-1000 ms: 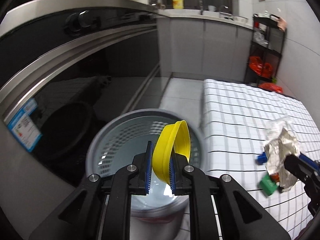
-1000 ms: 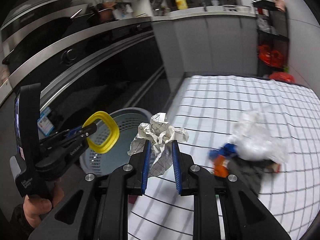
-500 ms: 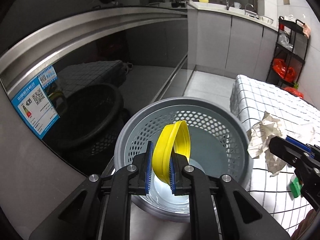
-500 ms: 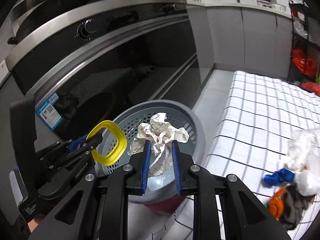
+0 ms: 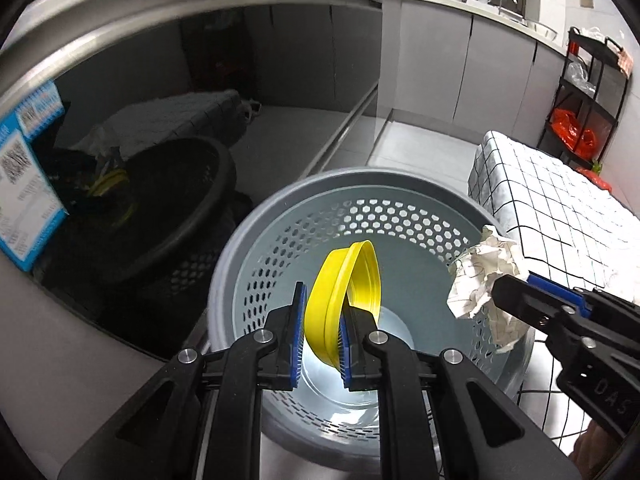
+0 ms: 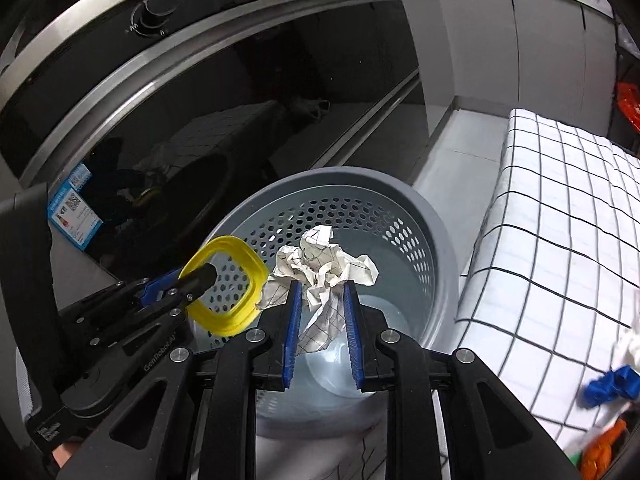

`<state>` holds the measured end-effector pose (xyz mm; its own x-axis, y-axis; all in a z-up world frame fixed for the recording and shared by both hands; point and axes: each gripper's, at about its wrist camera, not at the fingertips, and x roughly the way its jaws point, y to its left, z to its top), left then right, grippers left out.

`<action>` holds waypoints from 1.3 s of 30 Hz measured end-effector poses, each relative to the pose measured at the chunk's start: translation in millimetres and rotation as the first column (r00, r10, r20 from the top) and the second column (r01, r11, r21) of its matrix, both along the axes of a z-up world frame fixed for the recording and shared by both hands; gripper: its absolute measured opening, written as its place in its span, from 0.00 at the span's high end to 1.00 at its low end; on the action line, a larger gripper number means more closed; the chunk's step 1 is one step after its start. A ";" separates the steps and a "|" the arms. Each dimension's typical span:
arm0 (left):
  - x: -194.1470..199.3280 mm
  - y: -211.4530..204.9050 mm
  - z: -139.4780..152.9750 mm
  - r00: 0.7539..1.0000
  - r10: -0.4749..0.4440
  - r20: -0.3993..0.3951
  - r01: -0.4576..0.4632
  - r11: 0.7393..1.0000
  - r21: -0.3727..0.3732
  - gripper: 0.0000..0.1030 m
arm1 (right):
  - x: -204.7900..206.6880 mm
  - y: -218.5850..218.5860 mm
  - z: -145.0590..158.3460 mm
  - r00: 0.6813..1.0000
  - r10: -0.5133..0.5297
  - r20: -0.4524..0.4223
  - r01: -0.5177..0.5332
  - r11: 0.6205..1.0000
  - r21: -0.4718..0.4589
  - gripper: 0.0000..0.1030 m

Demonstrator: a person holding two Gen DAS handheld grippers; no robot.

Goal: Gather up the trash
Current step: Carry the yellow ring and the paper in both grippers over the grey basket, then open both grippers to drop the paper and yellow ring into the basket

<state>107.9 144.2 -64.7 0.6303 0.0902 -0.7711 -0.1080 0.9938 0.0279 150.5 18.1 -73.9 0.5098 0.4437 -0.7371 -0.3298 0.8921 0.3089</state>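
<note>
The yellow ring [image 5: 347, 293] stands on edge over the grey bin [image 5: 256, 236], its long axis running up and away from the left gripper [image 5: 320, 328], whose narrowly parted fingers clamp its lower rim. The right gripper [image 6: 322, 324] pinches crumpled paper [image 6: 320, 268] above the same bin, beside the ring.

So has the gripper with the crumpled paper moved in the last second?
Yes. The right gripper carried the crumpled paper off the checked tablecloth leftward, over the grey basket.
</note>
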 end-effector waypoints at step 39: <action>0.7 -1.1 -13.2 0.999 0.038 -0.037 -0.036 0.999 0.032 0.59 | 11.7 3.2 -20.8 0.999 -0.015 -0.042 0.015 1.000 0.015 0.52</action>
<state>108.6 143.0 -77.9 0.5965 0.1371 -0.7908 -0.1430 0.9877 0.0633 162.1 21.3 -94.7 0.4852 0.4477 -0.7511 -0.3028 0.8919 0.3360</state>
